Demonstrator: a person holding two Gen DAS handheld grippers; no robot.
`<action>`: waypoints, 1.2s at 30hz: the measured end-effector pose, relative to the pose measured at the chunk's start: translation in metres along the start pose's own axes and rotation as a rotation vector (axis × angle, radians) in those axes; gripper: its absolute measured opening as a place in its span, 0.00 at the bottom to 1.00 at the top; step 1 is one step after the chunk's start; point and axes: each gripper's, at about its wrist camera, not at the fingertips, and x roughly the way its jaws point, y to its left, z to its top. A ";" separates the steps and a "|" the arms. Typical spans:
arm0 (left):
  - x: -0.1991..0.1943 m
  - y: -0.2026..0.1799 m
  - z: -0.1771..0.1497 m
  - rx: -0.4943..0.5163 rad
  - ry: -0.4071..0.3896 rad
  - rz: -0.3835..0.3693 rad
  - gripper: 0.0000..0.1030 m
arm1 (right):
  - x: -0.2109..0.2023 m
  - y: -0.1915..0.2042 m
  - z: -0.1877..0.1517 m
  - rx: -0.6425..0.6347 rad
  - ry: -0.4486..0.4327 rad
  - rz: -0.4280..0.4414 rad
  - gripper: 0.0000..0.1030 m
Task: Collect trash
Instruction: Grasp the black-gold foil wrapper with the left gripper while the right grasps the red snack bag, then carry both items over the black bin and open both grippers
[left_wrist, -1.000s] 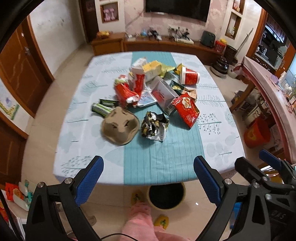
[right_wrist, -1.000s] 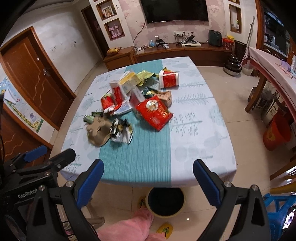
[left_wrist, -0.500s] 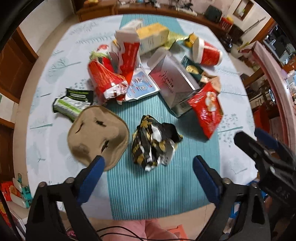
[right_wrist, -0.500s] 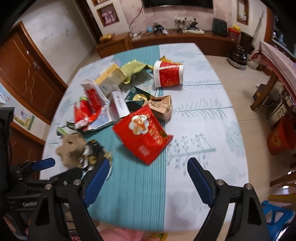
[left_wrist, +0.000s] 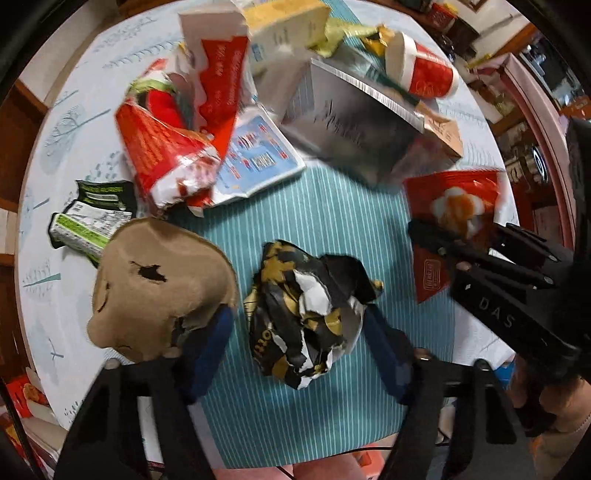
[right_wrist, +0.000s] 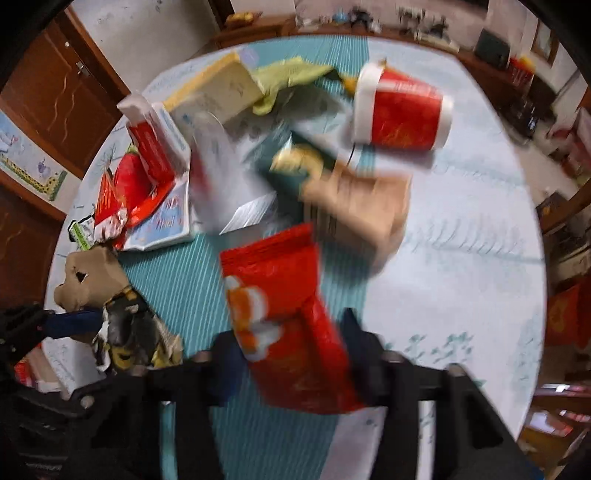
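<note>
My left tool (left_wrist: 299, 343) is spread wide around the crumpled black-and-gold wrapper (left_wrist: 308, 314) on the surface (left_wrist: 332, 206); my right tool (right_wrist: 291, 354) straddles the red snack bag (right_wrist: 288, 317), also wide. Risks: the left finger catching the brown pulp tray (left_wrist: 155, 284) just beside, or the slick bag sliding out on closing.

Black claw (left_wrist: 299, 332) frames, blue finger pads (left_wrist: 207, 343), silver screws.
</note>
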 end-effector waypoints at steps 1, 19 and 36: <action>0.004 -0.002 0.002 0.006 0.006 -0.009 0.61 | 0.000 0.000 -0.002 0.005 0.007 -0.001 0.17; -0.041 -0.019 -0.008 0.122 -0.057 -0.101 0.33 | -0.100 0.003 -0.071 0.254 -0.100 0.059 0.08; -0.137 -0.072 -0.152 0.039 -0.277 -0.131 0.33 | -0.174 0.000 -0.156 -0.018 -0.164 0.190 0.08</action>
